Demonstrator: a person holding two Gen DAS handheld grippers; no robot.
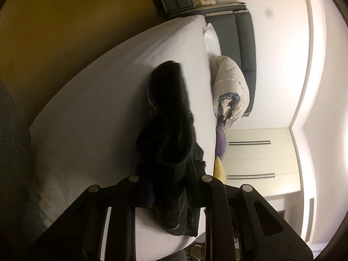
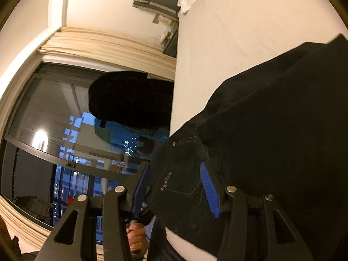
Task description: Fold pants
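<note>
Black pants (image 1: 171,121) lie bunched in a long heap on the white bed (image 1: 97,100). The left gripper (image 1: 169,184) has its jaws on either side of the waist end of the pants; the fingers are hidden by cloth, and the cloth appears pinched between them. In the right wrist view the pants (image 2: 271,113) spread over the bed (image 2: 228,32). The right gripper (image 2: 176,187) has its blue pads (image 2: 209,189) wide apart around the waistband with a rivet and stitching. The cloth lies between the pads without being clamped.
A rolled white duvet (image 1: 230,87) and a grey headboard (image 1: 245,50) lie at the far side of the bed. A white wardrobe (image 1: 258,156) stands to the right. A dark window (image 2: 65,134) with curtains shows in the right wrist view, with a hand (image 2: 137,239) below.
</note>
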